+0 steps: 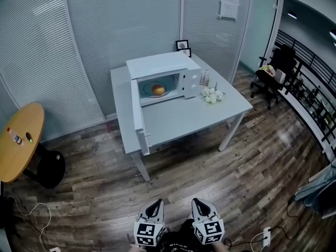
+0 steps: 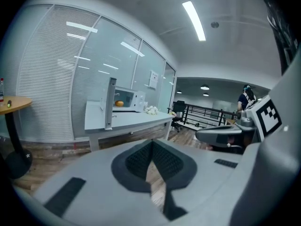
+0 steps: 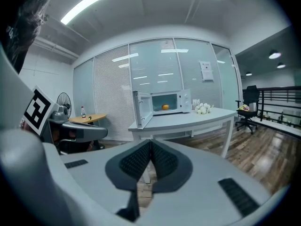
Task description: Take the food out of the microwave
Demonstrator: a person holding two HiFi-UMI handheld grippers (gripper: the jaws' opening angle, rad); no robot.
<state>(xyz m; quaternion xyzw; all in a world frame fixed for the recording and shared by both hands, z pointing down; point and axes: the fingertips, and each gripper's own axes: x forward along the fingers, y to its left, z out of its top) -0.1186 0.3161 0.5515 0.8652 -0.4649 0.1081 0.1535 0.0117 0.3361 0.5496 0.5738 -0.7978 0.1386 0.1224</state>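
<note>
A white microwave (image 1: 181, 67) stands on a pale table (image 1: 178, 121) with its door (image 1: 137, 114) swung wide open. Inside lies an orange piece of food (image 1: 158, 90), also seen as the food (image 2: 119, 103) in the left gripper view and the food (image 3: 165, 107) in the right gripper view. My left gripper (image 1: 154, 209) and right gripper (image 1: 201, 206) hang low at the bottom of the head view, far from the table over the wooden floor. Both have their jaws pressed together and hold nothing.
White flowers (image 1: 212, 95) and a small holder (image 1: 205, 78) sit right of the microwave. A round wooden table (image 1: 16, 140) with small items stands at the left. An office chair (image 1: 273, 75) and a black railing (image 1: 310, 88) are at the right. Cables lie on the floor.
</note>
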